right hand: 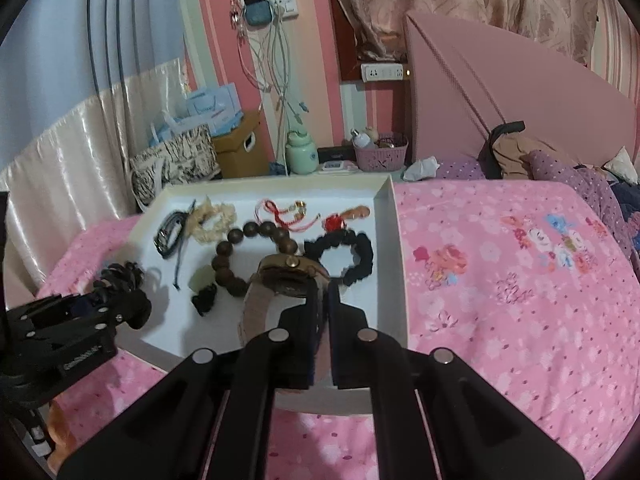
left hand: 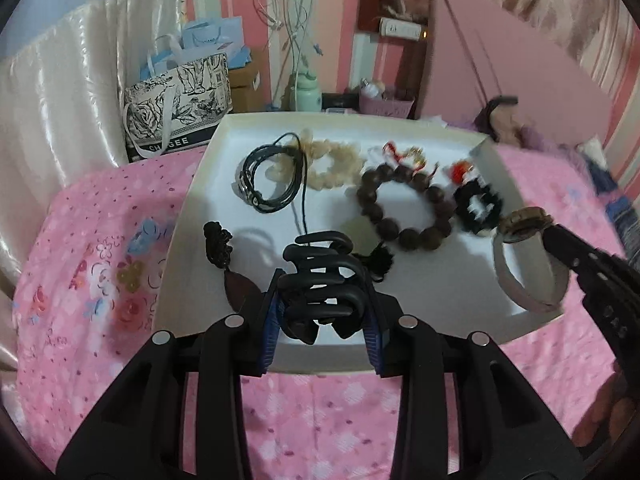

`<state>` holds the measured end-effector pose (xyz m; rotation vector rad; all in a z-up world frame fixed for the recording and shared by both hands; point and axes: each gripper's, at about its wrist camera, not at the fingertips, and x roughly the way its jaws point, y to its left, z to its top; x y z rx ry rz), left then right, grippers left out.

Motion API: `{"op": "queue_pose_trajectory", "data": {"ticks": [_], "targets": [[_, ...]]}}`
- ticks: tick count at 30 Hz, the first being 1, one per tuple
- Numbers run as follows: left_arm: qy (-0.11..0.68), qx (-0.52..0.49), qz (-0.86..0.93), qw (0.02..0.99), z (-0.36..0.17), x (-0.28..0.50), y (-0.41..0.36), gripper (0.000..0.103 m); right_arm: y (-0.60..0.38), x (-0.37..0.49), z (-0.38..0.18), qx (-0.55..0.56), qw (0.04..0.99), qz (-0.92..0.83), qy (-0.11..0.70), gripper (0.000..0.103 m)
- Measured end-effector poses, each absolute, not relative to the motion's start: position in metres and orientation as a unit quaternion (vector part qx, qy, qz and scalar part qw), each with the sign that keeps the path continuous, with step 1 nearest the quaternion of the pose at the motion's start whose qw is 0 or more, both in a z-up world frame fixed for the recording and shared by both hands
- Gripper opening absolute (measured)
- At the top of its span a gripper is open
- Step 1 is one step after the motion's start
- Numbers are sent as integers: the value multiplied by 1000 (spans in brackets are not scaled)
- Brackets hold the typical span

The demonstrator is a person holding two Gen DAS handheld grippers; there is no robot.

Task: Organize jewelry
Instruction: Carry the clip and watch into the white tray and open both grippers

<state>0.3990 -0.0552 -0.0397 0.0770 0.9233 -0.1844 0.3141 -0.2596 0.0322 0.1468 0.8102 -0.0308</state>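
Note:
A white tray [left hand: 188, 216] lies on the bed and holds several pieces of jewelry. My left gripper [left hand: 322, 322] is shut on a black hair claw clip [left hand: 320, 276] above the tray's near edge. In the right wrist view the same gripper [right hand: 128, 304] and clip [right hand: 120, 274] show at the left. My right gripper [right hand: 325, 294] is shut on a watch [right hand: 284, 271] with a beige strap, over the tray's [right hand: 394, 240] near right part. In the tray lie a brown bead bracelet [left hand: 404, 204], a black scrunchie [left hand: 478, 204], a cream scrunchie [left hand: 332, 164], a black cord bracelet [left hand: 260, 176] and a red string bracelet [left hand: 404, 156].
A pink floral bedsheet [right hand: 500, 280] surrounds the tray. A black knot pendant [left hand: 218, 248] lies near the tray's left edge. Behind the tray stand a printed paper bag [left hand: 176, 104], a green bottle [right hand: 301, 154] and a pink basket [right hand: 380, 156]. A pink headboard [right hand: 500, 92] rises at the right.

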Motion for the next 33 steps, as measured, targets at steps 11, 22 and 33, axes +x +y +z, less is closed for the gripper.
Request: {"op": "queue_pose_trajectory", "data": {"ticks": [11,22,33], "targets": [[432,86,-75,894,-57,400,-75,34,-266,327,8,81,909,-14,409,4],[447,71,-68,889,-72,416,-67,35,-262,335,-5,59,909,-31,412,4],[448,55,-82,888,-79,419,-57,50,-256,339,-16,16,900,-54,431,5]]}}
